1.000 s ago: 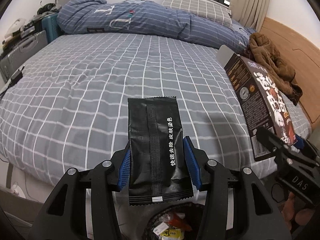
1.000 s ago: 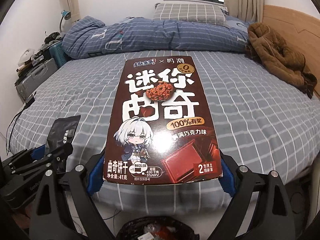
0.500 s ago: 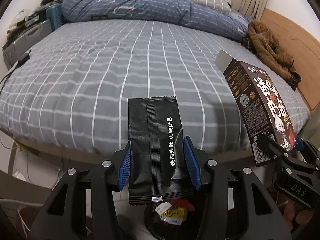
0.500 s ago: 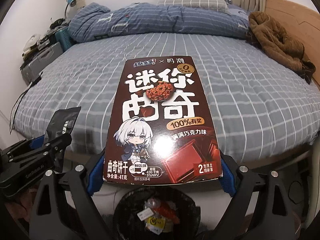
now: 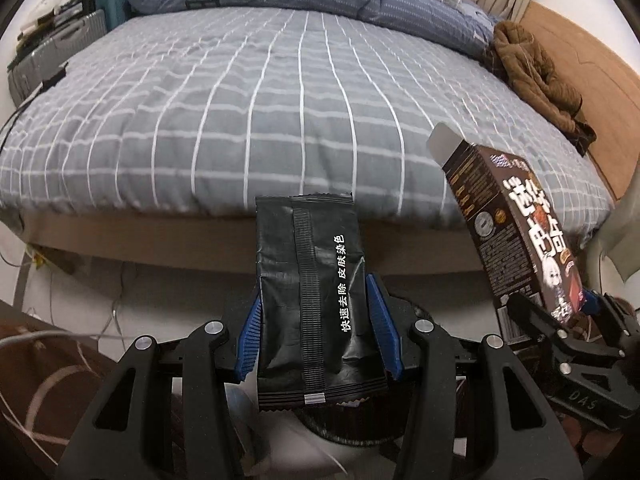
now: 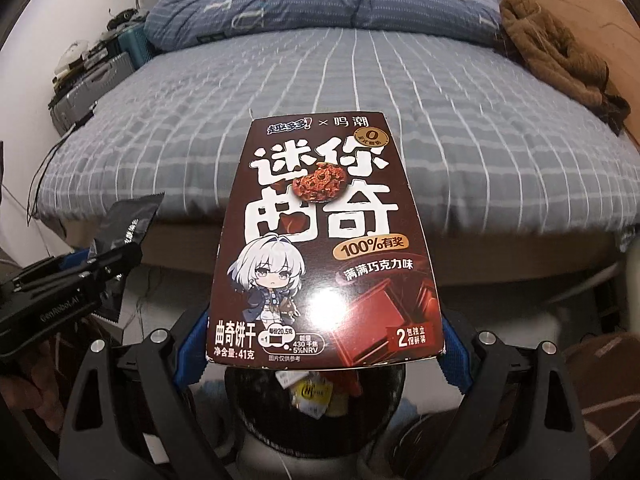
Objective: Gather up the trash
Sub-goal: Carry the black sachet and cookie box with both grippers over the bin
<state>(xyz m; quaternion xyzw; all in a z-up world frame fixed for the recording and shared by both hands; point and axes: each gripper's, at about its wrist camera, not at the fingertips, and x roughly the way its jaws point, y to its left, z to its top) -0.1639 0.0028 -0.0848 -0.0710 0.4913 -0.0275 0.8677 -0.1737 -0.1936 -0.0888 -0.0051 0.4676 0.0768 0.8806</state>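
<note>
Trash is riding in both grippers: the left gripper [image 5: 318, 332] is pinching a black foil sachet [image 5: 312, 300] by its lower half between part-closed pads, and the right gripper [image 6: 320, 340] is clamping a brown cookie box [image 6: 326, 248] across its near end. Both are probably light, the sachet limp and slick, the box stiff but crushable, so edge grips suit. Only the right view is showing the bin [image 6: 316, 408] clearly, below the box, near the bed [image 6: 360, 100].
</note>
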